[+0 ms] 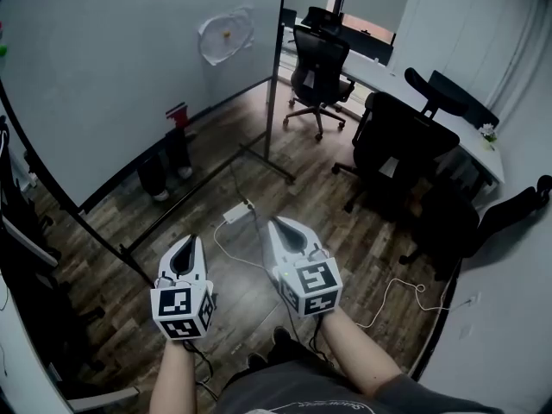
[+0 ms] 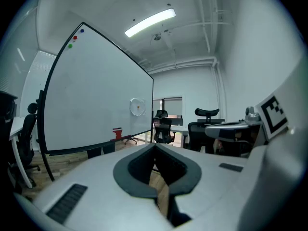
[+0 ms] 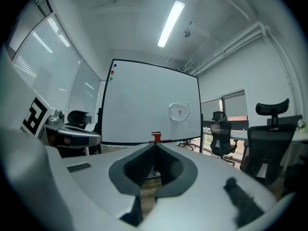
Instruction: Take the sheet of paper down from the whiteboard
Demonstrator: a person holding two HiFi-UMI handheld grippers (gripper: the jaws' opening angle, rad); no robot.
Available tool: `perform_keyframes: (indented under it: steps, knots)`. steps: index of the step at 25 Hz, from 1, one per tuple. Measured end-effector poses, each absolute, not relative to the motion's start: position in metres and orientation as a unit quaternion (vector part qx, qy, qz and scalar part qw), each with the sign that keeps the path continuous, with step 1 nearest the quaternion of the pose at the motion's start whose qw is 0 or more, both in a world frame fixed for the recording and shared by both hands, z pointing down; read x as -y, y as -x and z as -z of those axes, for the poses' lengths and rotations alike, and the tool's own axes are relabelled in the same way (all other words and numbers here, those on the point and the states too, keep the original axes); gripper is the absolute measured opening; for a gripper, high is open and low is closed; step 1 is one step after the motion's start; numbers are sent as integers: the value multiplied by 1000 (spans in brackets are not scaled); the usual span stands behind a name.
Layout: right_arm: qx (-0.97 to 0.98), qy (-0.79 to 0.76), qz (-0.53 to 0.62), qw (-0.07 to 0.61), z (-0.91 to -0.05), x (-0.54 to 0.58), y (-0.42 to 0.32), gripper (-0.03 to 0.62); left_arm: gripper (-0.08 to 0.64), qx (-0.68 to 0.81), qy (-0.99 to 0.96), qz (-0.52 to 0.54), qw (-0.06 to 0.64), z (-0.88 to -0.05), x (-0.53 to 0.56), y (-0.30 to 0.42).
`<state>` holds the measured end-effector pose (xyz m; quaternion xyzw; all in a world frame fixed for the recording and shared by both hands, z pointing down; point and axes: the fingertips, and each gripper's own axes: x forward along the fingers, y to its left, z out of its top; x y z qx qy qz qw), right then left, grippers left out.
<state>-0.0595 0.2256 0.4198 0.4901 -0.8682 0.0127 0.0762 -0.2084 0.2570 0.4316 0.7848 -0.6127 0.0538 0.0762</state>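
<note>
My left gripper (image 1: 187,243): jaws closed tip to tip, nothing between them. Only the floor (image 1: 216,274) shows through the hollow behind the pads. My right gripper (image 1: 279,225): same finding, jaws pressed together and empty. The two are held side by side, near each other but apart, low in front of me. Both point roughly level toward the whiteboard (image 1: 103,76). Neither touches anything.

The paper (image 1: 216,46) is up on the whiteboard, well away from both grippers. It sits on the board's right part, near the right edge, at about mid-height. It is white and roundish in outline, with one small orange magnet (image 1: 227,34) at its middle. In the left gripper view it lies above and left of my jaw tips. In the right gripper view it lies above and right of them.

A red item (image 1: 177,112) stands at the board's lower edge, below and left of the paper. Chairs (image 1: 319,67) and a desk (image 1: 405,80) stand beyond the board's right end.
</note>
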Motion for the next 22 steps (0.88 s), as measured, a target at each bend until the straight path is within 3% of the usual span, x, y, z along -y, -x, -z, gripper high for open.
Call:
perform_keyframes:
  steps: [22]
  knots:
    - [855,-516,-16,48,-421,-181,61,24,14,601,-794,-64,66,-430,-223,212]
